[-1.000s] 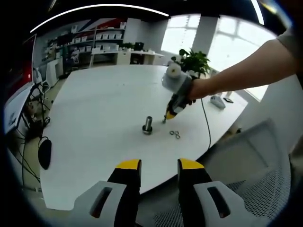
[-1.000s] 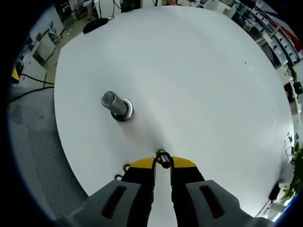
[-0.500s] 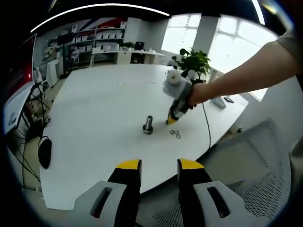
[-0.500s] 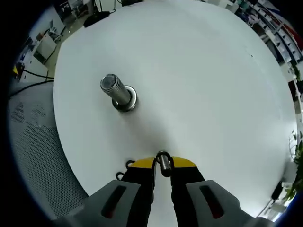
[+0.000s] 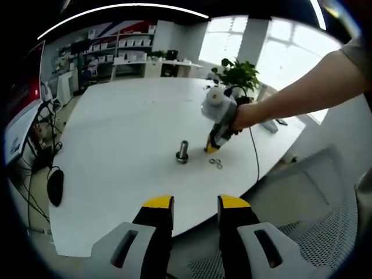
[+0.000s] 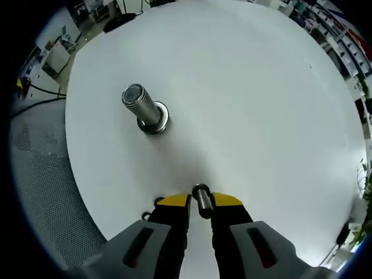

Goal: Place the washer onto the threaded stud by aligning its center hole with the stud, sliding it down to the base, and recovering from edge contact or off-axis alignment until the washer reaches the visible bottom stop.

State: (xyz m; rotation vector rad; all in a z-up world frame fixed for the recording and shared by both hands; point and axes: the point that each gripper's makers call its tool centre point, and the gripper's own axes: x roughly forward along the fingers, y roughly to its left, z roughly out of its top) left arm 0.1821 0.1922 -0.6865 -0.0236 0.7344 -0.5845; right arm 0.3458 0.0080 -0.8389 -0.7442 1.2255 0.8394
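Washer, a small grey metal ring (image 6: 201, 197), sits pinched edge-on between the yellow-tipped right gripper (image 6: 200, 201) jaws, with the upright threaded steel stud (image 6: 143, 108) on the white table (image 6: 244, 104) at about eleven o'clock, well apart.

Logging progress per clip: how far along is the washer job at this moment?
Done: the right gripper has a washer pinched edge-on between its jaws, raised off the table. In hand: carrying it toward the stud, which stands bare with nothing around its base. Left: align the hole, slide it down to the bottom stop. Two spare washers lie on the table; the left gripper hangs open, idle.
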